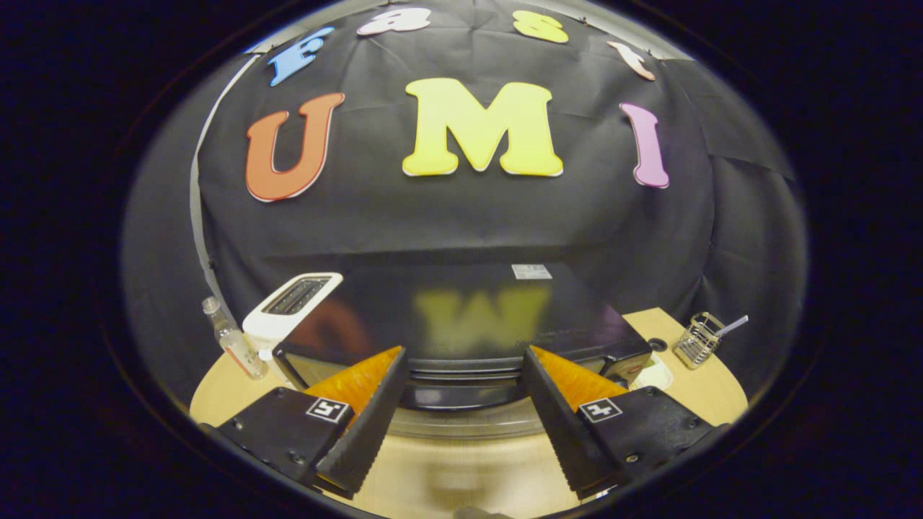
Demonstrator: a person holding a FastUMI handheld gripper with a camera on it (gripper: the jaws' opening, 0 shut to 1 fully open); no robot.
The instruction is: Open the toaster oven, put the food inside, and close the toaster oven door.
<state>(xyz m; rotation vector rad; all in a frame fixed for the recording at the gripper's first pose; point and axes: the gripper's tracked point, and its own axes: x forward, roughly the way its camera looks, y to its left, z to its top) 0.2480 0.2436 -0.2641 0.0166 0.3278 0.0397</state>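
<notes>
A black toaster oven (469, 317) stands on the wooden table (461, 468) just ahead of me, seen from above and in front, with its glossy top mirroring the wall. Its dark door handle (461, 395) runs across between my two fingers, with a strip of the glass door (461, 425) under it. I cannot tell whether the door is ajar. My gripper (464, 352) is open wide, one finger on each side of the handle and nothing pressed between them.
A white slot toaster (292, 310) and a clear bottle (234, 347) stand left of the oven. Right of it lie a white dish (655, 376), partly hidden by my right finger, and a wire basket (698, 340) holding a stick.
</notes>
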